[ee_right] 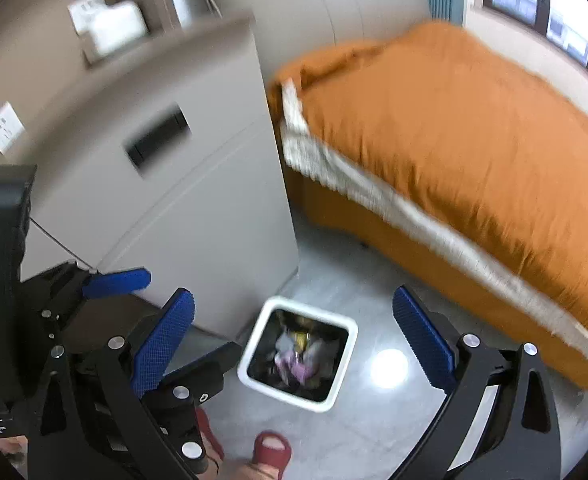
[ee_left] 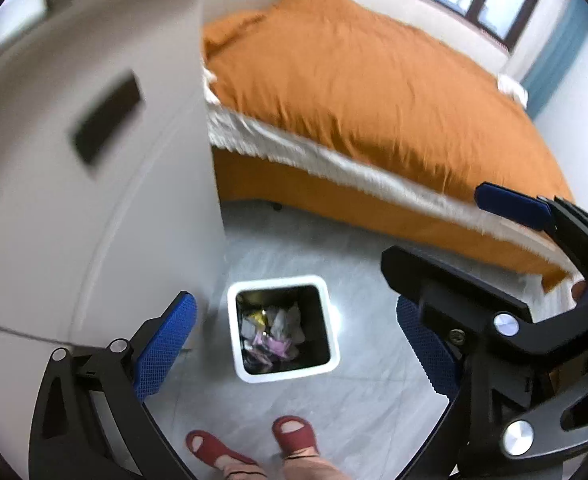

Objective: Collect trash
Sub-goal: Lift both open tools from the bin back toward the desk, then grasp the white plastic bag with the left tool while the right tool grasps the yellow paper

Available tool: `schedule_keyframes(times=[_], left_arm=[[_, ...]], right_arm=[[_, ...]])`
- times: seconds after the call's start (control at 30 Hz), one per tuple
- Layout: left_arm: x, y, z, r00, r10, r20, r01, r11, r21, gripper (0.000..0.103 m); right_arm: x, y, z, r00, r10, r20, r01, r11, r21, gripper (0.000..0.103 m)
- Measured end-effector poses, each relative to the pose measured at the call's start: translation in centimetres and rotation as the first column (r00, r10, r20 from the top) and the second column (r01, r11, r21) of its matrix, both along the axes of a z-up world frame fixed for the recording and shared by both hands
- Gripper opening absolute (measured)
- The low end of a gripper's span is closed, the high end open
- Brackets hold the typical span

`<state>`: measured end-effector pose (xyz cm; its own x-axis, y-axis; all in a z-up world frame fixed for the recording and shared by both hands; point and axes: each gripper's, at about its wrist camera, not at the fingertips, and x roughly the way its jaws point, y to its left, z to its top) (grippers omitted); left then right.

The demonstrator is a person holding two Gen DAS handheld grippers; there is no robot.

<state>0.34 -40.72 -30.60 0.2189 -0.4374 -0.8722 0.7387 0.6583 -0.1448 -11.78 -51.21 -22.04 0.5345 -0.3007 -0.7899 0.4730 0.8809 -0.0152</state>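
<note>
Big orange bed [ee_left: 374, 92] up top, grey cabinet [ee_left: 93, 200] on the left, and the bin [ee_left: 283, 329] sits on the floor by the cabinet's corner, trash [ee_left: 273, 332] already inside. Left gripper [ee_left: 298, 344] and right gripper [ee_right: 294, 346] both hang wide open, holding nothing. I'd say come straight down and grab the bin's rim squarely.

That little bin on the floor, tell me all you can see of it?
The bin is small and square, with a thick white rim and dark inside, probably plastic. It stands upright and lidless on the pale floor, close beside a white cabinet. Crumpled wrappers, white, pink and yellow, partly fill it. Nothing grips it; both jaws hang open above.
</note>
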Motion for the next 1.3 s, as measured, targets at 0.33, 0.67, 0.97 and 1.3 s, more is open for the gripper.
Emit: schedule_keyframes(times=[0.33,0.67,0.97,1.3], left_arm=[[1.2,7.9,11.5,0.973,0.193,0.127,-0.183,0.979,-0.087,0.098],[6.2,22.1,18.5,0.849,0.483,0.216,-0.461,0.876,-0.143,0.098],[10.6,35.5,20.4,0.687,0.672,0.278,-0.658,0.737,-0.155,0.098],[17.8,45.7,17.4,0.595,0.757,0.27,-0.762,0.638,-0.111,0.098]], right_arm=[[3.2,6.5,10.5,0.969,0.156,0.192,-0.148,0.987,-0.056,0.099],[13.7,17.6,14.3,0.852,0.44,0.285,-0.436,0.896,-0.081,0.099],[22.2,28.1,13.3,0.719,0.658,0.224,-0.651,0.75,-0.115,0.099],[32.9,36.4,8.3,0.675,0.726,0.133,-0.721,0.687,-0.093,0.099]])
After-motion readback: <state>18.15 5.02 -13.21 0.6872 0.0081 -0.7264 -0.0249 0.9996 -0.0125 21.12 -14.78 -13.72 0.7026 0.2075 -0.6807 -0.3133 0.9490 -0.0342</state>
